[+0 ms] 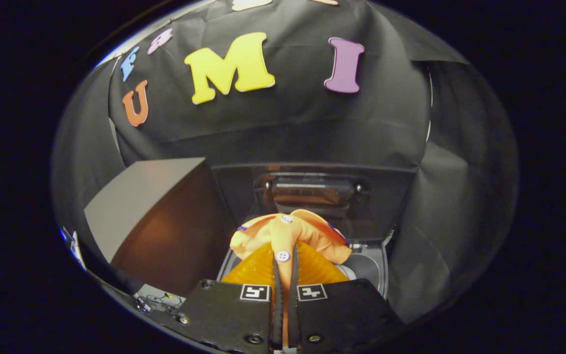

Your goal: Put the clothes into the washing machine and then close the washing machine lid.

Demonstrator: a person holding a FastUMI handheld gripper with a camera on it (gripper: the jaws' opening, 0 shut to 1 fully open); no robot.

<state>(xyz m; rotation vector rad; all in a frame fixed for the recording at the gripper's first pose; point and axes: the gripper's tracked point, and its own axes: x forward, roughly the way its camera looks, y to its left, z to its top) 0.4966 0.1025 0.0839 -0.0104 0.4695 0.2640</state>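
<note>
The orange shirt [288,236] hangs pinched in my gripper [285,275], whose two fingers are drawn nearly together with a strip of the cloth and a white button caught between them. The rest of the shirt bunches just beyond the fingertips, right above the washing machine [371,265], whose opening shows pale and grey under the cloth. The washing machine's lid [312,196] stands raised behind the shirt, dark, with a handle recess across it.

My worry is the loose folds: I judge that if I let go too early or too far to one side, a sleeve may drape over the machine's rim and jam the lid when it comes down. The thin pinch may also slip, since I have only a narrow edge.

Left of the washing machine stands a large box-like block [150,216], grey on top and brownish on its side. Black cloth walls the booth behind and beside the machine, and the light is dim and warm.
</note>
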